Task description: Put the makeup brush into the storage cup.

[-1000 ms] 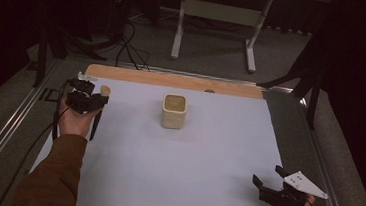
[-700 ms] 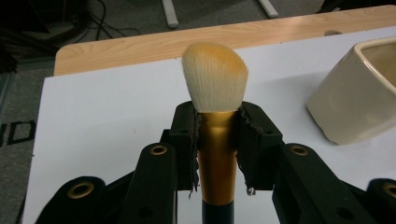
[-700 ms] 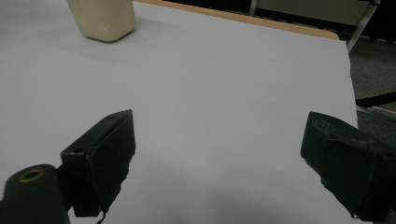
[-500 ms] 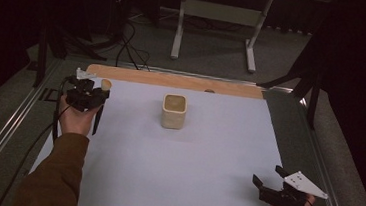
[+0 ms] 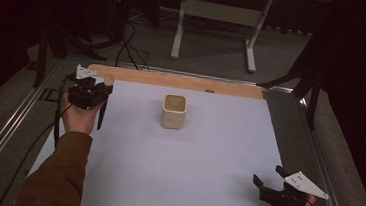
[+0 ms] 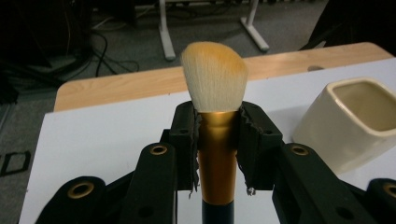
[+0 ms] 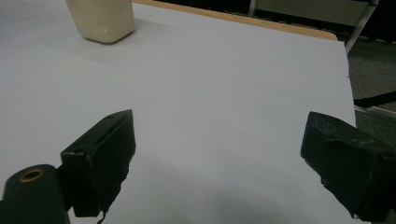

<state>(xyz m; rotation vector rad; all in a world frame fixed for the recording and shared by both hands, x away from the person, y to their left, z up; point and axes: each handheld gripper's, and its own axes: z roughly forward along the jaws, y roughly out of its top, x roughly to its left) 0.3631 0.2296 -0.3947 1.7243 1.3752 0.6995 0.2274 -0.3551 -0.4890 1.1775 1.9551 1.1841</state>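
left gripper (image 6: pixel 217 140): clamped on makeup brush (image 6: pixel 215 88), left of ceramic cup (image 5: pixel 174 111) | right gripper (image 7: pixel 219 163): wide, empty | risk: bristles catching cup rim, tipping it

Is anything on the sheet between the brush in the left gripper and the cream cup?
Nothing visible. The left gripper is shut on the brush, and bare white sheet lies between it and the cup.

Makeup brush (image 6: pixel 214 88) in your grip
Your brush stands upright, cream bristles topmost over a gold ferrule, left of the cream cup (image 6: pixel 355 121).
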